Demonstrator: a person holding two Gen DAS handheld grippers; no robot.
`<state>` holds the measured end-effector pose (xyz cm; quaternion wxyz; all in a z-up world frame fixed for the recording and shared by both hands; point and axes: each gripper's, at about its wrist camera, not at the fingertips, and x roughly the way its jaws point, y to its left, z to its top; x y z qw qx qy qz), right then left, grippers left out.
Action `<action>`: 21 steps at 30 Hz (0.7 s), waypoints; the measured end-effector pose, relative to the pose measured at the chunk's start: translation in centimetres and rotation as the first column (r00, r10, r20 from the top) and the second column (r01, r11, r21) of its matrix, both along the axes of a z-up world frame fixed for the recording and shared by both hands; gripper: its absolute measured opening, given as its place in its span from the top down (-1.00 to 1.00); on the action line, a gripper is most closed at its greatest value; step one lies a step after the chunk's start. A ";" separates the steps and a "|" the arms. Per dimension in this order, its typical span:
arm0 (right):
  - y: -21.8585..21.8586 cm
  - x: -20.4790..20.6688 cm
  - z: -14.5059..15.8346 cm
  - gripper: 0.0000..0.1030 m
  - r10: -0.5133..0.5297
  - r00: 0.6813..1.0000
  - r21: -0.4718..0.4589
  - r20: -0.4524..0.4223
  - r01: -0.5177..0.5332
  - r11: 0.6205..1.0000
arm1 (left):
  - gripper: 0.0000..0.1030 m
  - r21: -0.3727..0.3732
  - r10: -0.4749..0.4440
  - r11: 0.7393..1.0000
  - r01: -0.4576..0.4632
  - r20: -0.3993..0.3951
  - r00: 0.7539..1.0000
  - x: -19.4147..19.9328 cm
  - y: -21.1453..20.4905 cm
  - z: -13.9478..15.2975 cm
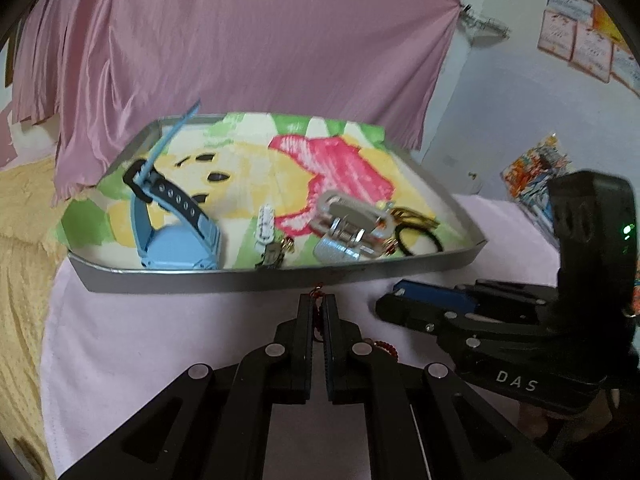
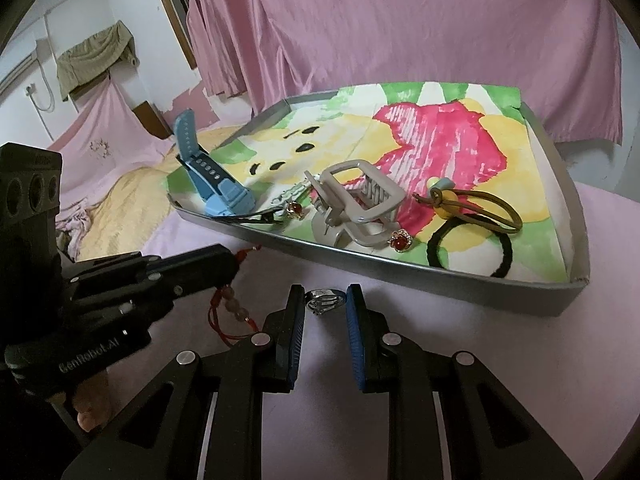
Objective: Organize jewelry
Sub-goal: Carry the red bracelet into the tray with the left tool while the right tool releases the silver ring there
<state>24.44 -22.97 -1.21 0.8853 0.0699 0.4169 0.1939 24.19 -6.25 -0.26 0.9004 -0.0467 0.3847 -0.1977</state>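
My left gripper [image 1: 319, 302] is shut on a red cord bracelet [image 1: 318, 291], and its pale beads [image 2: 234, 306] hang below the jaws over the pink cloth. In the right wrist view that gripper [image 2: 232, 258] reaches in from the left. My right gripper [image 2: 325, 294] is just in front of the tray's near rim. Its blue pads are closed against a small silver ring [image 2: 323, 302] that rests on the cloth. The left wrist view shows the right gripper [image 1: 383, 305] low at the right, with the ring hidden.
A metal tray [image 2: 400, 276] lined with colourful paper holds a blue watch [image 2: 216, 184], a grey claw clip [image 2: 352, 200], a black hair tie [image 2: 468, 252], an olive hair tie [image 2: 480, 208] and two red earrings [image 2: 400, 243]. A yellow blanket [image 1: 24, 240] lies at the left and a pink curtain hangs behind.
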 end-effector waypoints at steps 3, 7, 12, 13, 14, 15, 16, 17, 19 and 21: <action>-0.3 -0.6 0.7 0.64 -0.003 1.000 0.010 0.024 0.003 1.000 | 0.91 -0.023 0.001 1.000 0.000 0.034 0.999 -0.4 0.3 0.9; -1.0 -1.3 1.9 0.64 -0.019 0.998 0.020 0.068 0.017 1.000 | 0.91 -0.044 0.016 0.999 -0.012 0.084 0.996 -0.7 0.6 2.3; -2.3 -1.2 3.1 0.64 -0.058 0.991 0.025 0.122 0.056 0.998 | 0.91 -0.069 0.060 0.996 -0.051 0.147 0.987 0.0 1.0 4.0; -2.5 -1.1 3.3 0.64 -0.067 0.989 0.024 0.130 0.064 0.998 | 0.91 -0.081 0.074 0.995 -0.061 0.166 0.983 0.3 1.1 4.4; -2.8 -0.8 3.5 0.64 -0.081 0.986 0.021 0.143 0.078 0.997 | 0.91 -0.088 0.083 0.994 -0.068 0.179 0.980 0.5 1.1 4.7; -3.0 -0.6 3.6 0.64 -0.090 0.984 0.018 0.151 0.088 0.996 | 0.91 -0.091 0.096 0.993 -0.079 0.197 0.976 0.8 1.1 5.1; -3.3 -0.2 3.7 0.64 -0.102 0.982 0.014 0.159 0.101 0.995 | 0.91 -0.092 0.107 0.992 -0.089 0.216 0.971 1.2 1.0 5.4; -3.5 0.0 3.7 0.64 -0.109 0.981 0.014 0.162 0.108 0.994 | 0.91 -0.092 0.115 0.991 -0.096 0.231 0.966 1.3 1.0 5.7; -4.0 0.6 3.7 0.64 -0.133 0.977 0.011 0.164 0.133 0.991 | 0.91 -0.083 0.136 0.990 -0.118 0.264 0.955 2.2 0.7 6.1; -4.2 1.3 3.6 0.64 -0.151 0.975 -0.005 0.161 0.154 0.988 | 0.91 -0.067 0.145 0.989 -0.132 0.269 0.952 3.0 0.4 6.2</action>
